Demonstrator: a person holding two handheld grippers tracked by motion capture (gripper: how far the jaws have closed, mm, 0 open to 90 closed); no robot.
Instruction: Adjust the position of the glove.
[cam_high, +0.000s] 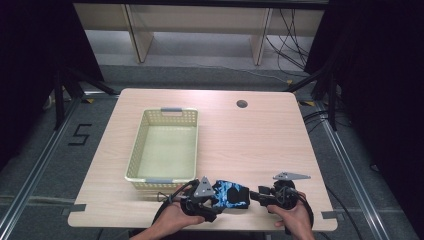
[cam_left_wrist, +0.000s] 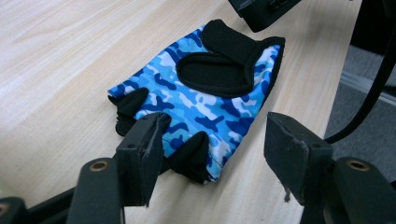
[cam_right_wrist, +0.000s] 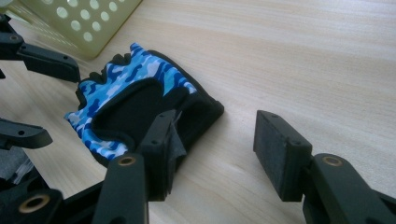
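— Look at the left gripper (cam_left_wrist: 212, 154) first. How do its jaws stand?

— Spread apart, pinching nothing. The blue camouflage glove (cam_left_wrist: 205, 98) lies flat on the table (cam_left_wrist: 56, 60) just ahead of them; one jaw sits at the finger end, over the short black finger stubs, and the other hangs beyond the glove's edge, over bare wood. I can't tell if that near jaw actually touches the fabric.

— And the right gripper (cam_right_wrist: 217, 149)?

— Also spread, with nothing between the pads. Its one jaw stands in front of the glove's (cam_right_wrist: 140, 107) black cuff end; the other is off to the side above plain wood. Whether the near pad brushes the cuff, I can't say.

— So the glove is between the two of them?

— Yes. From above, the glove (cam_high: 231, 194) lies near the front edge of the table (cam_high: 260, 140), the left gripper (cam_high: 212, 200) at one end and the right gripper (cam_high: 256, 196) at the other, facing each other across it. The person's hands come in from below, one on each tool.

— Anything close by?

— A pale yellow perforated basket (cam_high: 135, 160) stands just behind and to the left of the glove, its front wall near the left gripper. In the right gripper view its corner (cam_right_wrist: 93, 28) shows just past the glove. A round cable hole (cam_high: 242, 104) sits far back on the tabletop, well apart from everything.

— Anything blocking the way?

— Nothing lies on the glove.
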